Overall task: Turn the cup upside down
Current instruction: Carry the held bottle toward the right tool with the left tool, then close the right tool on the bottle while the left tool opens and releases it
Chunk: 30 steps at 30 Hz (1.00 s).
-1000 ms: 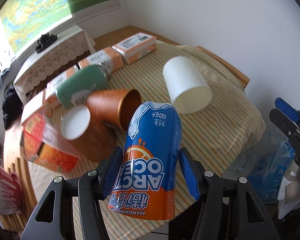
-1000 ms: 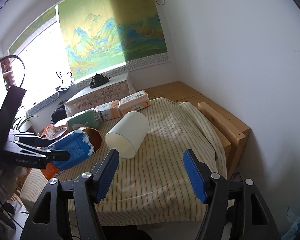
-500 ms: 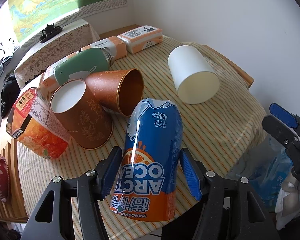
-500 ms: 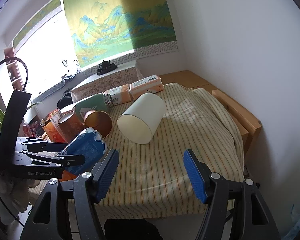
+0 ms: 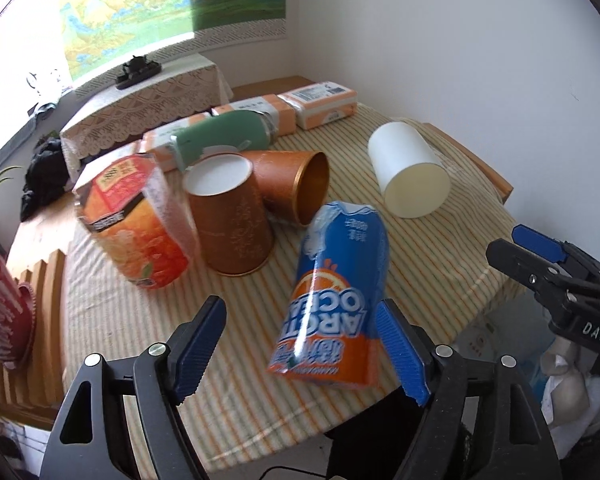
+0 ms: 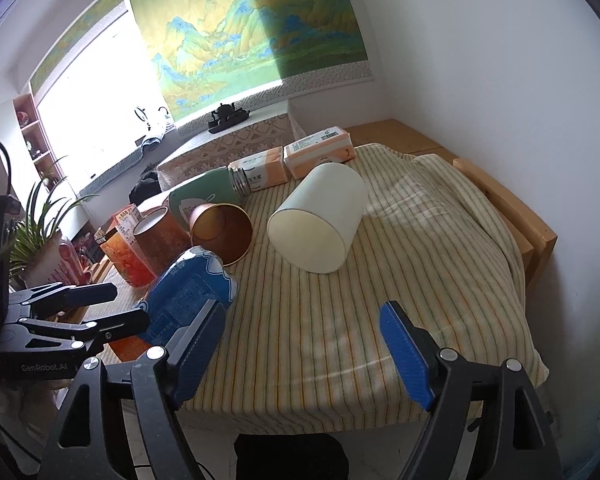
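A blue and orange Arctic Ocean cup (image 5: 336,304) stands tilted on the striped cloth, its print reading upside down. My left gripper (image 5: 300,306) is open around it: the left finger is well clear, and the right finger (image 5: 396,344) is close beside the cup. In the right wrist view the same cup (image 6: 192,292) sits just ahead of the left gripper (image 6: 100,316). My right gripper (image 6: 302,308) is open and holds nothing, hovering over the cloth's near edge. A white cup (image 6: 320,216) lies on its side with its mouth facing me.
One brown cup (image 5: 232,220) stands upside down, and another (image 5: 296,184) lies on its side behind the blue cup. A green flask (image 5: 224,136), an orange snack bag (image 5: 136,220) and tissue packs (image 5: 324,104) crowd the back left. The table edge (image 6: 532,236) is on the right.
My left gripper has opened and let go of the blue and orange cup, which now rests tilted on the cloth. Both views have shifted; the right gripper stays open.
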Motion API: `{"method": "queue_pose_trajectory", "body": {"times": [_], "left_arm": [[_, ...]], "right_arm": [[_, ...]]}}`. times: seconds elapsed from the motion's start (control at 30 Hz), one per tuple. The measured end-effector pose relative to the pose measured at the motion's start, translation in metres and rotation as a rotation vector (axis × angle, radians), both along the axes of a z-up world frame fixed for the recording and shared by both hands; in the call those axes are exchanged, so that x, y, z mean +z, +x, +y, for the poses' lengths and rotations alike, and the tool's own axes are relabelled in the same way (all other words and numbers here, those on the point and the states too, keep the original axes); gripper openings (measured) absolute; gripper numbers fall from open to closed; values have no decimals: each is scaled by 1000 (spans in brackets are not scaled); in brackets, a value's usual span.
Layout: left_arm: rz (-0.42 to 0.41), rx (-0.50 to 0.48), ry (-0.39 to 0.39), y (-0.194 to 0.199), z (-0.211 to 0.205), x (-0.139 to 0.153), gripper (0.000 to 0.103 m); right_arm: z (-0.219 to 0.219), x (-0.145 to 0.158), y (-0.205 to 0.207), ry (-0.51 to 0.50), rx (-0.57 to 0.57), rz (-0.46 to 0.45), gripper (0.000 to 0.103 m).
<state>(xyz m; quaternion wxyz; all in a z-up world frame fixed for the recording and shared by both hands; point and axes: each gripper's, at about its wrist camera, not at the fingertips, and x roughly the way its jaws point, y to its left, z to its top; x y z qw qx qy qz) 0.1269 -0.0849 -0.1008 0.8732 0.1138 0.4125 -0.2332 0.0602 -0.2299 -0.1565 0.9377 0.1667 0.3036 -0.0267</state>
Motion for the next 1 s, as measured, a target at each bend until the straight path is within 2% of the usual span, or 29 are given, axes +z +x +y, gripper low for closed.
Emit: {"method": "queue_pose_trajectory", "body": {"times": [0.23,0.4,0.53,0.67,0.8,1.0], "left_arm": [[-81,108,-11,-19,36,6,81],[-88,202,-73,-30,72,8,83],[-104,295,-77,-37,98,3,83],[-86,320,-73,-40,112,-4,83],[-105,330,-43,-39,114,-7,83],[-117,330,-43,-37,110,-8,83]], "right_arm": [[14,0,15,20,36,29,78],[22,-2,29,49,54,56,79],[24,-5,41,121,80,85,79],[30,-6,52,175,108,112,79],[38,-7,58,216,135,132,79],[43,-10,68,255,151,172,79]]}}
